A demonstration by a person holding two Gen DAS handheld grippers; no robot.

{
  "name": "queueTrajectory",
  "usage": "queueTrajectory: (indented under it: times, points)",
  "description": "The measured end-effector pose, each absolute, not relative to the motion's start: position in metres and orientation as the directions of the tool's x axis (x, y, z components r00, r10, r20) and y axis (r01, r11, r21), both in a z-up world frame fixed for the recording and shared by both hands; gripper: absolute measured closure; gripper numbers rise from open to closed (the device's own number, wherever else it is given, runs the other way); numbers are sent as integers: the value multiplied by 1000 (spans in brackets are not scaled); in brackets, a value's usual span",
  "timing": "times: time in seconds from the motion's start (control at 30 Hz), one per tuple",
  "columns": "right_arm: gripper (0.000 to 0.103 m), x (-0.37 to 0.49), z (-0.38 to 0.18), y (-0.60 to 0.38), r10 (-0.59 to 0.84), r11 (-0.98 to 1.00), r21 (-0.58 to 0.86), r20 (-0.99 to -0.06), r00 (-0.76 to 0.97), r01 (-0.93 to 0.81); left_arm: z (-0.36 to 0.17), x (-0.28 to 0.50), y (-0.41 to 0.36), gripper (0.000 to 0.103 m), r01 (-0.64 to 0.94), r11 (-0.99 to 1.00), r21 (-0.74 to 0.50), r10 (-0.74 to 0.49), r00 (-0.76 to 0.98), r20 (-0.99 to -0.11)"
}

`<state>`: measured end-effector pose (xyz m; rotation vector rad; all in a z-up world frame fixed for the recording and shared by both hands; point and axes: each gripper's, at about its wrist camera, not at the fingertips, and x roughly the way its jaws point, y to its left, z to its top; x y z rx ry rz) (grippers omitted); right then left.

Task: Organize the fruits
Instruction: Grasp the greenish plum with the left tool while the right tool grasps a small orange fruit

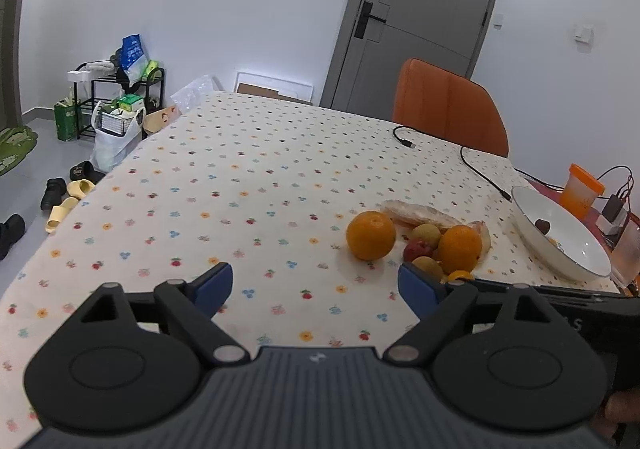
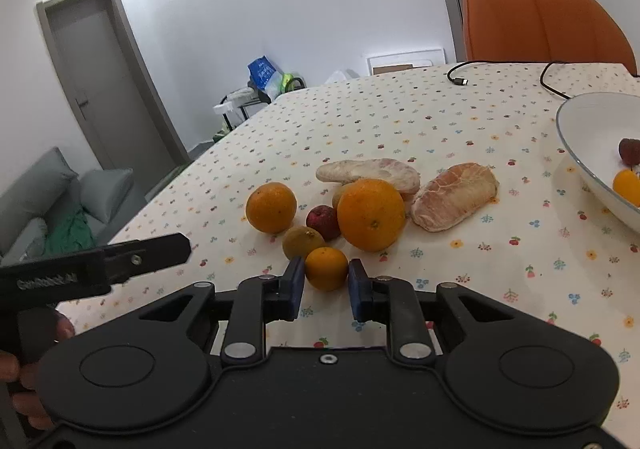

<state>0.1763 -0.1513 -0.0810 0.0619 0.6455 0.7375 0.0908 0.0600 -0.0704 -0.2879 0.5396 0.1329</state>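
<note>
A pile of fruit lies on the flowered tablecloth: two big oranges (image 2: 371, 213) (image 2: 271, 207), a red fruit (image 2: 323, 220), a yellow-green fruit (image 2: 303, 242), two peeled pomelo pieces (image 2: 454, 195) (image 2: 370, 171). My right gripper (image 2: 326, 283) is shut on a small orange (image 2: 326, 267) at the pile's near edge. A white bowl (image 2: 580, 145) at right holds a dark red fruit (image 2: 629, 151) and a small orange (image 2: 626, 187). My left gripper (image 1: 316, 287) is open and empty, left of the pile (image 1: 371, 235).
Black cables (image 1: 476, 165) lie on the table behind the bowl (image 1: 560, 245). An orange chair (image 1: 450, 107) stands at the far side. An orange-lidded cup (image 1: 580, 191) and a glass (image 1: 630, 255) stand right of the bowl. The left gripper's body (image 2: 100, 265) shows left of the pile.
</note>
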Motion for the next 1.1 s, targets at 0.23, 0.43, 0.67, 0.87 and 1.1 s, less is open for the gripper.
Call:
queueTrajectory:
  times: [0.23,0.43,0.67,0.87,1.1]
  points:
    - [81,175,-76,-170,631,761,271,-519,576,-589,-73,101,42,26,-155,958,-240,10,858,-514]
    - [81,174,-73,-187,613,777,263,-519,595,-571,-74,114,29,31,-130,957,-258,-22,859,-512]
    - [81,176,-70,-211,587,801,259,-510,628,-539,-76,125,12,35,-96,961,-258,-53,855,-516]
    - [81,178,-68,-228,574,814,263,-500,648,-518,-81,136,1,52,-96,962,-256,-57,845,-531]
    - [81,179,-67,-253,550,834,275,-486,679,-479,-79,139,-11,79,-70,968,-240,-72,842,-535]
